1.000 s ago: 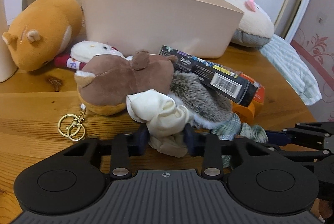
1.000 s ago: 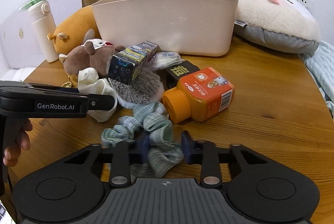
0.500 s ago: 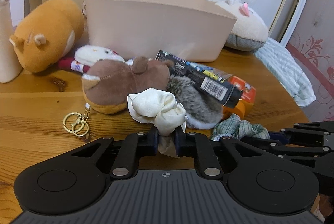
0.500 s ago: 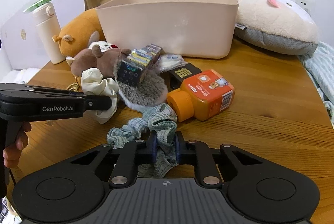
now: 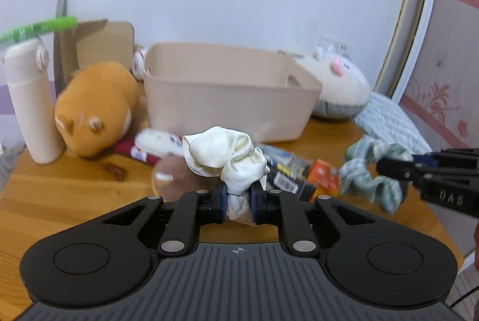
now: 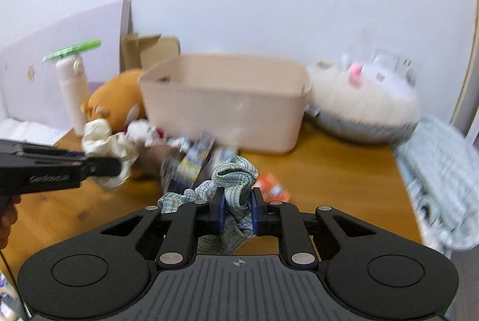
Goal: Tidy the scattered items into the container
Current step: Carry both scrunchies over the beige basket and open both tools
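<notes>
Left wrist view: background smeared by motion blur; the pile on the table [image 5: 60,195] behind the cream scrunchie [image 5: 224,153] is half hidden, with only part of a brown plush [image 5: 176,174] and a dark box [image 5: 287,174] legible. Orange bottle [image 5: 324,176] mostly covered. Right wrist view is just as blurred; labels unreadable.

Left gripper [image 5: 237,199] is clenched on the cream scrunchie, a glossy, bunched loop sticking up above the pads. Right gripper [image 6: 236,211] is clamped on the green scrunchie [image 6: 235,180], checked fabric, one end drooping left. Beige bin [image 5: 227,87] sits at the back of the table, open top, contents not visible.

Versus a second ago: both sets of jaws were open around the scrunchies on the table; now both are shut and both scrunchies are lifted clear of the pile, with the bin's inside rim now in view.
</notes>
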Demonstrator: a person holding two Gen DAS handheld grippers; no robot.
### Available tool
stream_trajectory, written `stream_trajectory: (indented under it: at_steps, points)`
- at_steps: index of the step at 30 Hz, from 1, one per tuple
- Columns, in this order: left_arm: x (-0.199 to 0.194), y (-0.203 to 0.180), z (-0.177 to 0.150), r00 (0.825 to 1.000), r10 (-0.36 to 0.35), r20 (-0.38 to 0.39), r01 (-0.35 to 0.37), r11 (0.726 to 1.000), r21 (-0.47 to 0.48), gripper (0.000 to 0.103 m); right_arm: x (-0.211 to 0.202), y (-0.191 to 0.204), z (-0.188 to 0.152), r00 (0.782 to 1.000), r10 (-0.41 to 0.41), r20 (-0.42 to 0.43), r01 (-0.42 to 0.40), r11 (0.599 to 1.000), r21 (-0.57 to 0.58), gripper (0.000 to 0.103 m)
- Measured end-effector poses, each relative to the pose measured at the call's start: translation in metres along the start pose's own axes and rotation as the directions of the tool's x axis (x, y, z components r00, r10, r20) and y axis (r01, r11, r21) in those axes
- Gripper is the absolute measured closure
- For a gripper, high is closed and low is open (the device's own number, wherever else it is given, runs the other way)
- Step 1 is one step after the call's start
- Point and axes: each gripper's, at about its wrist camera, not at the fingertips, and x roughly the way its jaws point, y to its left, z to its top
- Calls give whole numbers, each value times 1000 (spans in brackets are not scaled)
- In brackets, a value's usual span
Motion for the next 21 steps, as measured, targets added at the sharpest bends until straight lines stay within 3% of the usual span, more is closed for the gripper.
stream_trajectory:
  at_steps: [10, 21]
  points:
    - [2, 6, 67, 996, 30, 87, -31, 999, 17, 88, -6, -21, 62, 990, -41, 134, 43, 999, -10, 88]
    - [61, 2, 153, 995, 57, 83, -65, 993, 99, 88, 48, -40, 132, 987, -31, 157, 33, 999, -6, 87]
